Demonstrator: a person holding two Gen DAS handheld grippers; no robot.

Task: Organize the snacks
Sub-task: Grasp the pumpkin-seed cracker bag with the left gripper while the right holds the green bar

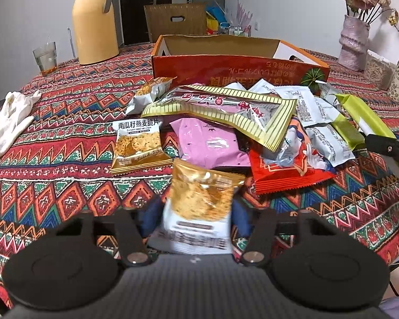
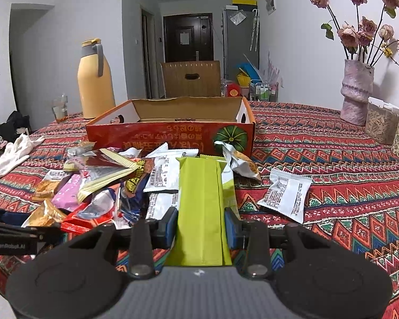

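The orange cardboard box at the far side of the bench is seen open and, as far as its interior shows, nothing has yet been placed in it, so the sorting is judged to be at an early stage. A gold oat-crisp packet is gripped between the left tongs, whose blue pads are pressed against its sides; it is held just above the patterned cloth, in front of the pile. A long lime-green packet is clamped lengthwise in the right tongs, its far end reaching toward the box. Most of the snacks are left in a loose heap before the box: a striped gold pouch, a pink packet, a red one and several white sachets, with a second oat-crisp packet beside them and one white sachet lying apart to the right. Both held packets remain to be carried to the box, and the heap remains to be cleared.
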